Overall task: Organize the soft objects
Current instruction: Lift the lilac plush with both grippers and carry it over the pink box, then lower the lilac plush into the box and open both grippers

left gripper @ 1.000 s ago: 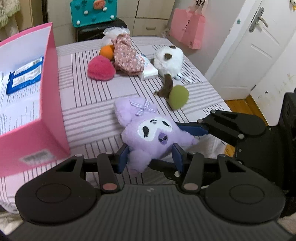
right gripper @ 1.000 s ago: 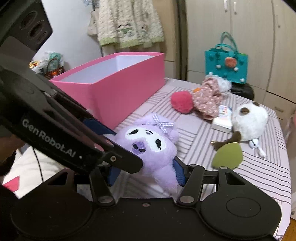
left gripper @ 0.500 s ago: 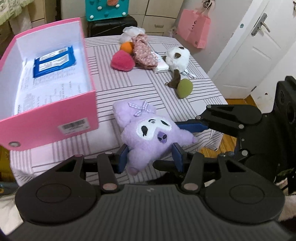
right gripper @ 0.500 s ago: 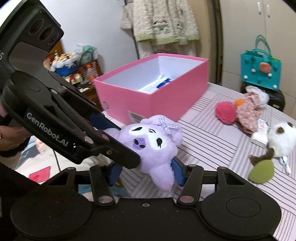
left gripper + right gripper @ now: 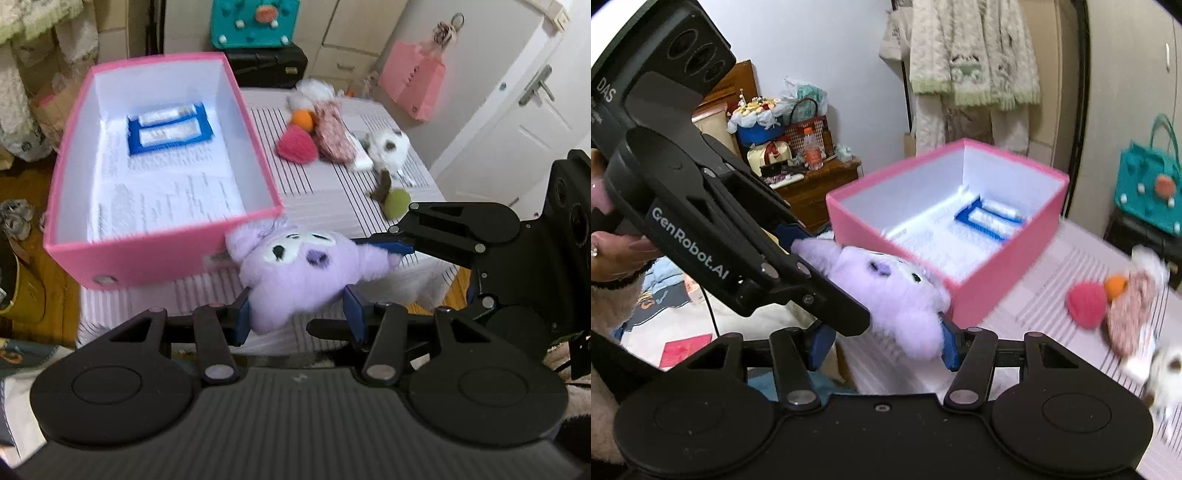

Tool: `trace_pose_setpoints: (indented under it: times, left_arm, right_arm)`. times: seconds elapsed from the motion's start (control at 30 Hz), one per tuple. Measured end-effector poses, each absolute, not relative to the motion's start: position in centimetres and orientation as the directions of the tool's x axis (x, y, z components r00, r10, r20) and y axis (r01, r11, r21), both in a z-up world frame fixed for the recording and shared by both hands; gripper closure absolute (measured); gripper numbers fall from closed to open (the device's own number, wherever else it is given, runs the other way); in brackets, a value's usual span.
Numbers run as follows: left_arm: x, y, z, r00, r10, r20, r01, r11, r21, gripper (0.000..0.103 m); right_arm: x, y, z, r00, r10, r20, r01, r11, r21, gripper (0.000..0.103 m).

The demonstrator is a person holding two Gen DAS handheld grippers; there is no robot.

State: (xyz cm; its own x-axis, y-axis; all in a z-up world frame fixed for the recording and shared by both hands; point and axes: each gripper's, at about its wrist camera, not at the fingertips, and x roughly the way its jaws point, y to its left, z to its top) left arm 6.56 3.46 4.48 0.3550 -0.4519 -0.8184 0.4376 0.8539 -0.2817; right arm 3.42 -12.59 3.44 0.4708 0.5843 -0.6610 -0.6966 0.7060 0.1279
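Note:
A purple plush toy (image 5: 303, 273) with a white face hangs in the air, pinched from two sides. My left gripper (image 5: 297, 314) is shut on its lower body, blue pads pressed into the fur. My right gripper (image 5: 881, 343) is shut on the same purple plush toy (image 5: 897, 295); it shows in the left wrist view as a black arm from the right. An open pink box (image 5: 155, 258) with blue packets (image 5: 170, 127) on its white floor stands just beyond the plush, also the pink box (image 5: 1008, 266) in the right wrist view.
On the striped tablecloth (image 5: 325, 199) lie a pink pom-pom (image 5: 297, 147), an orange ball (image 5: 303, 119), a floral pouch (image 5: 334, 134), a white-and-brown plush (image 5: 388, 146) and a green pad (image 5: 397, 202). A teal bag (image 5: 255, 22) and white door (image 5: 517, 110) stand behind. A hand (image 5: 617, 251) holds the left gripper.
Both grippers have lifted the purple plush off the tablecloth and carried it toward the pink box; the box interior now shows from above.

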Motion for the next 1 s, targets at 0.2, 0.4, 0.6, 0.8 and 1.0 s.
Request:
trace_pose_setpoints:
  times: [0.2, 0.4, 0.6, 0.8, 1.0]
  left_arm:
    - [8.4, 5.4, 6.2, 0.439, -0.467, -0.767, 0.436, 0.858, -0.272, 0.055]
    - [11.6, 6.5, 6.5, 0.505, -0.481, -0.717, 0.441, 0.858, -0.264, 0.055]
    - [16.1, 6.2, 5.2, 0.441, -0.571, -0.693, 0.484, 0.801, -0.352, 0.058]
    - [19.7, 6.8, 3.1, 0.416, -0.562, -0.715, 0.434, 0.814, -0.387, 0.057]
    - [21.4, 7.4, 2.0, 0.457, -0.484, -0.746, 0.386, 0.864, -0.325, 0.058]
  right_arm:
    - [6.1, -11.2, 5.2, 0.543, 0.569, -0.618, -0.694, 0.718, 0.052, 0.041]
    - [9.1, -9.9, 5.5, 0.566, 0.578, -0.588, -0.716, 0.698, -0.003, 0.054]
    - [12.7, -8.1, 4.3, 0.577, 0.563, -0.592, -0.73, 0.68, -0.065, 0.056]
    - [16.9, -8.8, 2.5, 0.49, 0.574, -0.656, -0.723, 0.688, 0.062, 0.058]
    - [17.1, -9.1, 1.7, 0.477, 0.541, -0.693, -0.709, 0.702, 0.06, 0.058]
